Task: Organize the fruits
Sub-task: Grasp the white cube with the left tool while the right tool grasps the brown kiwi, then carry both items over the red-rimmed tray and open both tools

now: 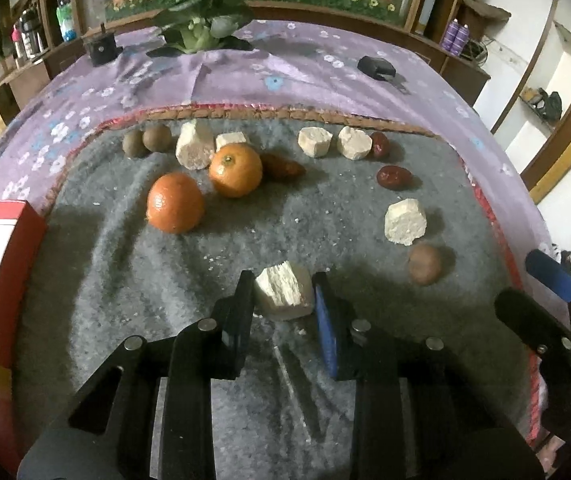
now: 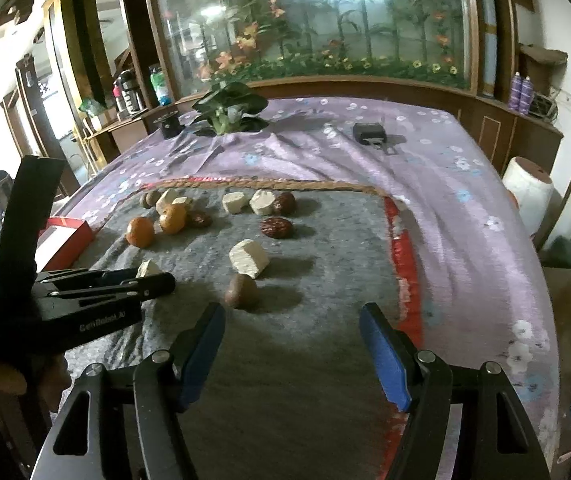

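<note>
Your left gripper pinches the pale chunk on the grey mat, near you. Hold it gently; it looks crumbly. Lift straight up. Your right gripper hangs spread, empty.

A purple floral bedspread carries a grey mat.
</note>
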`<state>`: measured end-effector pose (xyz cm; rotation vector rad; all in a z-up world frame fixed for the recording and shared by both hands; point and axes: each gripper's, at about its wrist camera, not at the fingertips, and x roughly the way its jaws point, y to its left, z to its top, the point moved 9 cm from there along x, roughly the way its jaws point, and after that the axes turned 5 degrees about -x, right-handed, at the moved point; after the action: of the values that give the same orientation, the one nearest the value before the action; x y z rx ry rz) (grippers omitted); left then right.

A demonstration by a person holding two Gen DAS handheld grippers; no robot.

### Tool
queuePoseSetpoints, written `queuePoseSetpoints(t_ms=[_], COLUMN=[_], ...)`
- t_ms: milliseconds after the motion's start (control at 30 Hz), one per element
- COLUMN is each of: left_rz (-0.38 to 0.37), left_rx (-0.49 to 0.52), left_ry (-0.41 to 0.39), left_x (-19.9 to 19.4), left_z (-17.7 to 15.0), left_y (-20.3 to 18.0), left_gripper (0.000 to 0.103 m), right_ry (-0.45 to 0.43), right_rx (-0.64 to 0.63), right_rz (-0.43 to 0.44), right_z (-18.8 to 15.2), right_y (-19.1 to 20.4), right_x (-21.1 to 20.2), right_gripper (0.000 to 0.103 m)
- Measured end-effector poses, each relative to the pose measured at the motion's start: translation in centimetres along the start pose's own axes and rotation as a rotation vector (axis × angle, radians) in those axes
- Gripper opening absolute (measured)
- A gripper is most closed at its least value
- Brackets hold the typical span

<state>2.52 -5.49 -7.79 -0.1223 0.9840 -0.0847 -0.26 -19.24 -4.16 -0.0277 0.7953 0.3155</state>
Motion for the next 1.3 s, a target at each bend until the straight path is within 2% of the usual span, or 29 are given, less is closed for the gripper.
queuePoseSetpoints(t_ms=[233,333,467,500,667,933,1300], left_rz=[0.042,0.057,0.056,0.059,0.074,0.107,0.161], left_rx=[0.023,0.023,0.010,0.012,0.014,-0.006,-0.063], left_ry=[-0.046,-0.051,-0.041,-0.042,-0.052,-0.072,-0.117], left_x=[-1.8,-2.2,-2.1,-2.1,-2.5,-4.0,-7.1], left_z=[0.3,0.4,0.3,0.3,0.2,0.2,0.3], left_y=[0.8,1.3,1.7,1.7,2.1,3.3,7.2], left_gripper=[0.028,0.028,0.028,0.028,0.028,0.028,0.028], right_ry=[0.050,0.064,0.100,0.115,0.090,0.052,0.018], right_rx=[0.006,-0.008,-0.039,-0.047,-0.033,-0.059,-0.135], right_rz=[0.069,0.053,0.041,0.030,0.029,0.049,0.133], right_z=[0.3,0.5,0.4,0.2,0.2,1.1,2.6], right_y=[2.4,3.0,3.5,3.5,3.1,5.1,11.1], right_x=[2.7,3.7,5.3,5.7,5.3,3.6,2.6], right_gripper=[0.055,0.051,0.027,0.024,0.024,0.024,0.023])
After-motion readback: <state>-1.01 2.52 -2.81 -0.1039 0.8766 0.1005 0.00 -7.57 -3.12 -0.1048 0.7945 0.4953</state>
